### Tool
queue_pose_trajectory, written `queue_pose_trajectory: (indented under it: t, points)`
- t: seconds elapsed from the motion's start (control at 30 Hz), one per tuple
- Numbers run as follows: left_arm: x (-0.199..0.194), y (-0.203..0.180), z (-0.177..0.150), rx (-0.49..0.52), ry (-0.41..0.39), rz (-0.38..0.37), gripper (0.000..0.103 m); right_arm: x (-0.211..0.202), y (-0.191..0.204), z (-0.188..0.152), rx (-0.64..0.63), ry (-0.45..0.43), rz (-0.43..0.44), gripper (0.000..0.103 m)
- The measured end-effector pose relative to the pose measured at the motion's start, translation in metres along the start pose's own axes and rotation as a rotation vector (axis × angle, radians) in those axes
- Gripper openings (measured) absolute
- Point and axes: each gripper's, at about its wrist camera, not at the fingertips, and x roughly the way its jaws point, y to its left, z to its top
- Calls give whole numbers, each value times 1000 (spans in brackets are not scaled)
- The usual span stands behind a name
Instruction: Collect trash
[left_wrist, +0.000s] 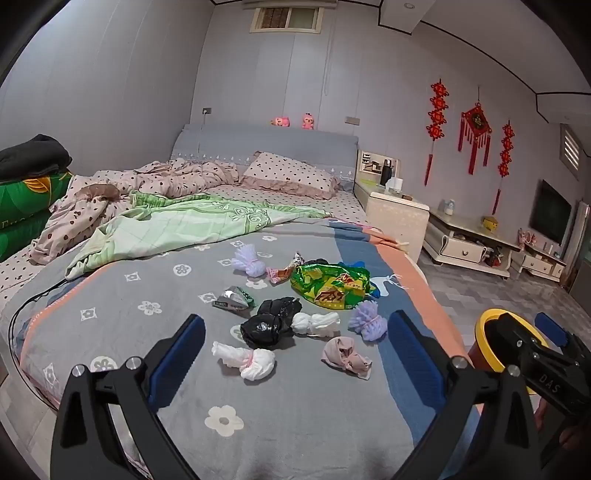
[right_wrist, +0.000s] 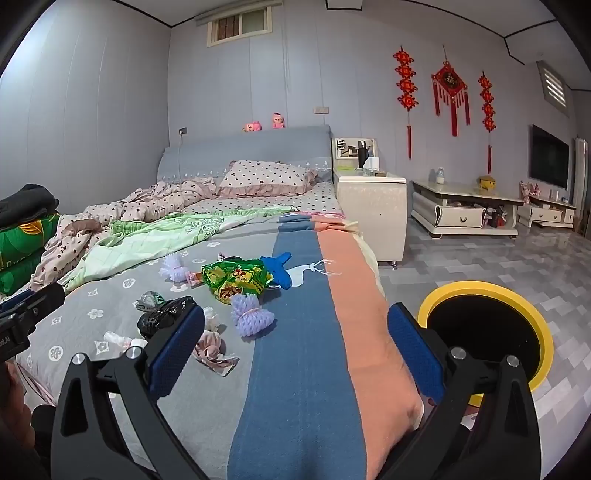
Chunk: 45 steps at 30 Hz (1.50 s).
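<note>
The left hand-held gripper (left_wrist: 295, 350) hangs over the near end of the bed (left_wrist: 332, 424), its jaws spread wide with nothing between them. Just ahead of it lies the trash: a white knotted bundle (left_wrist: 245, 360), a black bag (left_wrist: 264, 326), a pinkish scrap (left_wrist: 345, 356), a second white wad (left_wrist: 316, 323), a purple mesh puff (left_wrist: 367, 319) and, farther off, a green snack wrapper (left_wrist: 330, 286). The right hand-held gripper (right_wrist: 295, 350) is also wide apart and empty, held over the blanket's blue and orange stripes, beside the yellow-rimmed bin (right_wrist: 484, 328) standing on the floor at the bed's right side. No piece is held, so the step in hand looks like the approach to a pickup. The next move calls for lowering one gripper around a near bundle, closing gently on the soft stuff, then carrying it across to the bin.
</note>
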Motion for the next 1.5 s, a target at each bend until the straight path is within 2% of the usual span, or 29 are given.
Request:
queue_pose_trajectory:
  t: [1.5]
  points:
    - [7,0,-7,-15,31,-10,96,4,-3,-1,16,14,10,95]
